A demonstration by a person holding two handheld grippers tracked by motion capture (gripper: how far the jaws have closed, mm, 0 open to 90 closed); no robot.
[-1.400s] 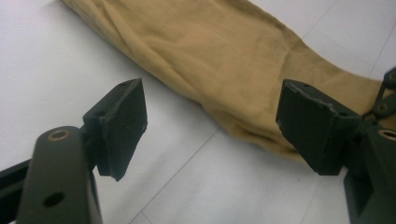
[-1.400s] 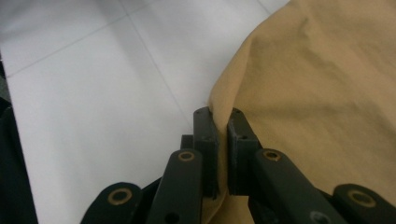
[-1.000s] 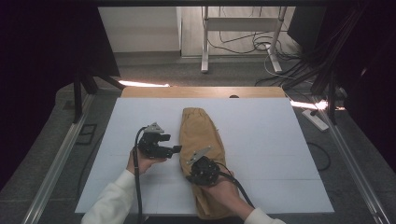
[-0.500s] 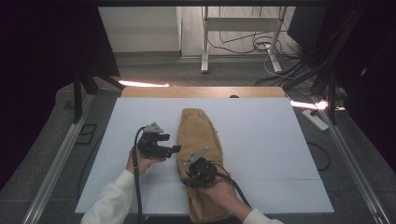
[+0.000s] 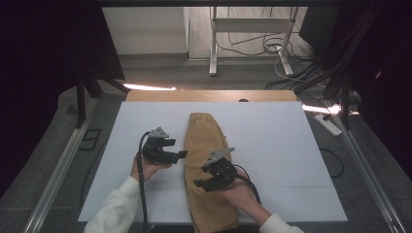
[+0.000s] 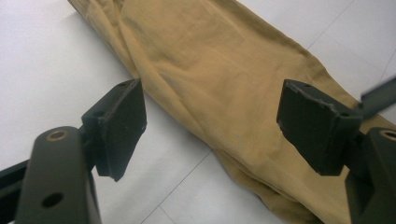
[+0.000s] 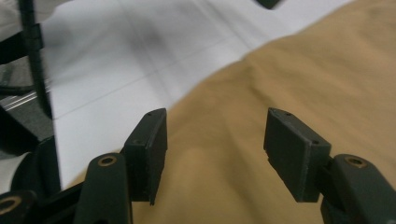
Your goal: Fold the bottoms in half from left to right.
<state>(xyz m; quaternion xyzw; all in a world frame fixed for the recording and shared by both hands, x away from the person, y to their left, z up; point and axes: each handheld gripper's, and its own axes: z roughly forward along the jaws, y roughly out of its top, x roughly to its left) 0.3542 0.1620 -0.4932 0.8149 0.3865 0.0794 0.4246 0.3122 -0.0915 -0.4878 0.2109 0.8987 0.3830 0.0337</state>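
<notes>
Tan trousers (image 5: 204, 160) lie folded lengthwise mid-worktop (image 5: 291, 145). Right gripper (image 5: 204, 185) over them, jaws just opening, nothing gripped, likely after release. Left gripper (image 5: 182, 154) released beside the edge, ready to grab.

Two forearms reach in from below. The left gripper (image 5: 182, 154) is level, its jaws wide apart and empty. The right gripper (image 5: 198, 185) tilts down, jaws just opening, nothing between them.
</notes>
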